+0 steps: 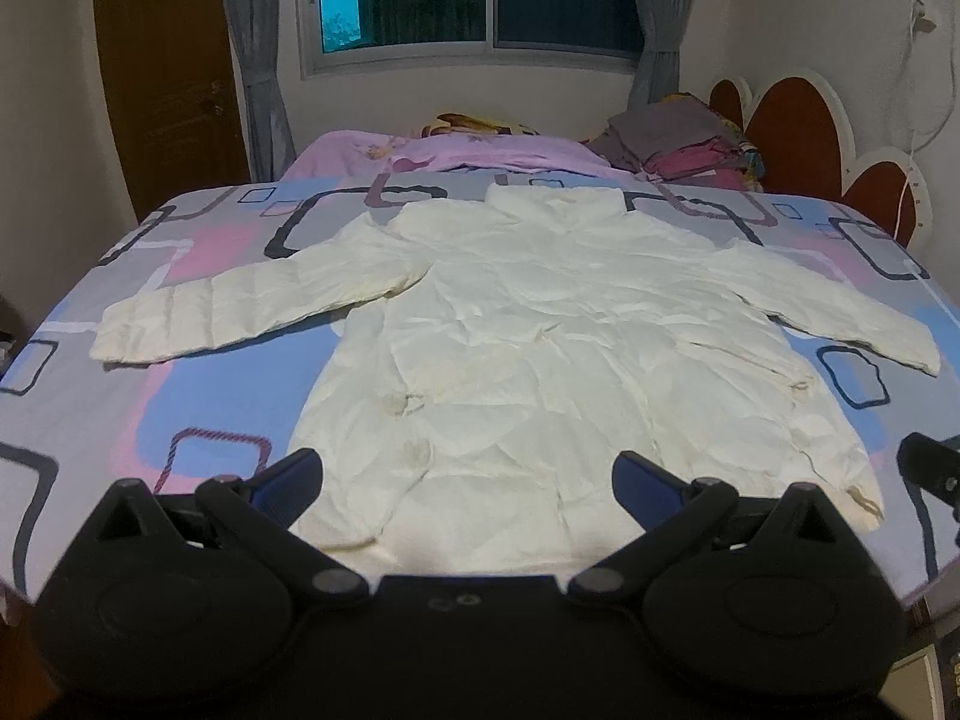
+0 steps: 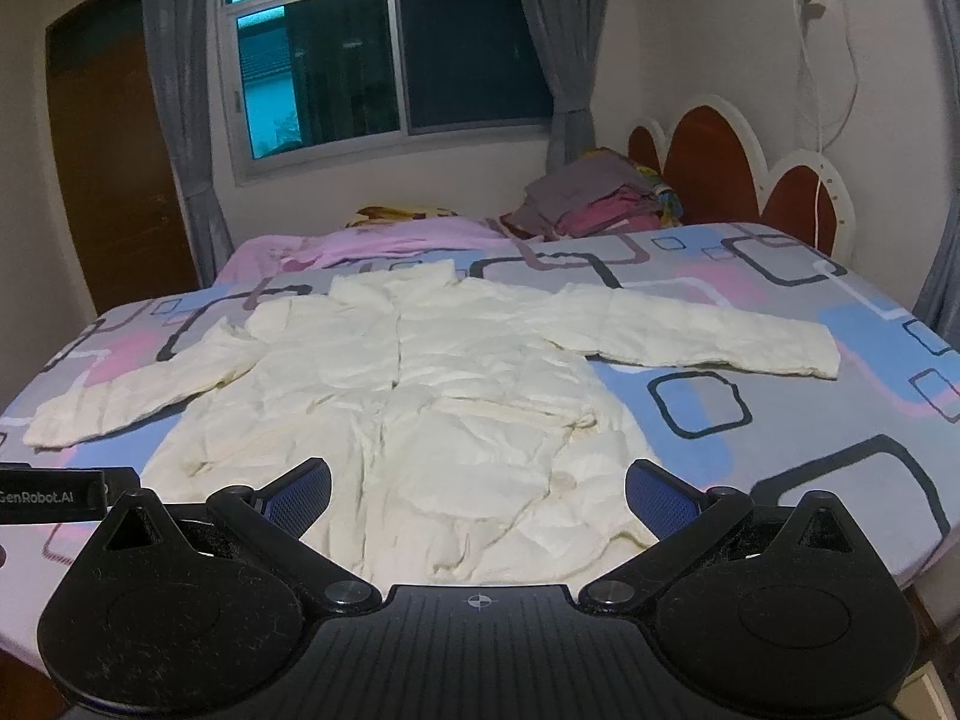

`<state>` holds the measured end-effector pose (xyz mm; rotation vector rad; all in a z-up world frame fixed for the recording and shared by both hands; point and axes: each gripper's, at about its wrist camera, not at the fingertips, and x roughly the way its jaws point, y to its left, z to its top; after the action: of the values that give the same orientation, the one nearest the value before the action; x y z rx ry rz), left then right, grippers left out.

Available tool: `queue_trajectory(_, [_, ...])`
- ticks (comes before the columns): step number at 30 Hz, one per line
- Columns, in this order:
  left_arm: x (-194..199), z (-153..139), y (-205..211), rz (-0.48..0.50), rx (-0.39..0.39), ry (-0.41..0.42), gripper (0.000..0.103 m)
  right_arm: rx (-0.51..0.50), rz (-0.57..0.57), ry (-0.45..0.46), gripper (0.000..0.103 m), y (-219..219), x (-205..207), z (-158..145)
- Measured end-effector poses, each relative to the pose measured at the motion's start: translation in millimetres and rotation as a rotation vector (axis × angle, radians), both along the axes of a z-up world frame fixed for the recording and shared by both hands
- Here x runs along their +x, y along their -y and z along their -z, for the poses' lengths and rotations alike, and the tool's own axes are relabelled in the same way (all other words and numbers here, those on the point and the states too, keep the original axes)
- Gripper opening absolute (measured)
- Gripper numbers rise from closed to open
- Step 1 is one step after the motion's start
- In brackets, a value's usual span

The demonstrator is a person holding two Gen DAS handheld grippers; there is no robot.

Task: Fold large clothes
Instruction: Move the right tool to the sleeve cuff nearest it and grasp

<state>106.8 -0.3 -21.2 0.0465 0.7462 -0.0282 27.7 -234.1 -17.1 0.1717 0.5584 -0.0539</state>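
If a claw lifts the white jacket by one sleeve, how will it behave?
The white jacket will probably sag, not stay stiff: it lies flat and wrinkled. Its thin quilted look suggests lightness. The spread sleeves would likely dangle.

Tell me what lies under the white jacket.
The white jacket lies flat on the patterned bedsheet, sleeves spread. Sheet shows all around; whatever sits directly beneath the jacket is covered.

A home bedroom: a patterned bed (image 2: 780,420), scalloped headboard (image 2: 720,168), curtained window (image 2: 384,60) and wooden door (image 2: 102,168).
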Motion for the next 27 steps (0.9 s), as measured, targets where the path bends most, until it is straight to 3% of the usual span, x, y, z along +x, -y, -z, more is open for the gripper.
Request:
queue_trajectory(16, [140, 34, -17, 0.007, -0.012, -0.069, 0.103, -0.026, 0.082, -0.062, 0.103, 7, 142, 20])
queue_trajectory(27, [193, 48, -8, -0.002, -0.003, -0.090, 0.103, -0.042, 0.139, -0.087, 0.103, 37, 172, 33])
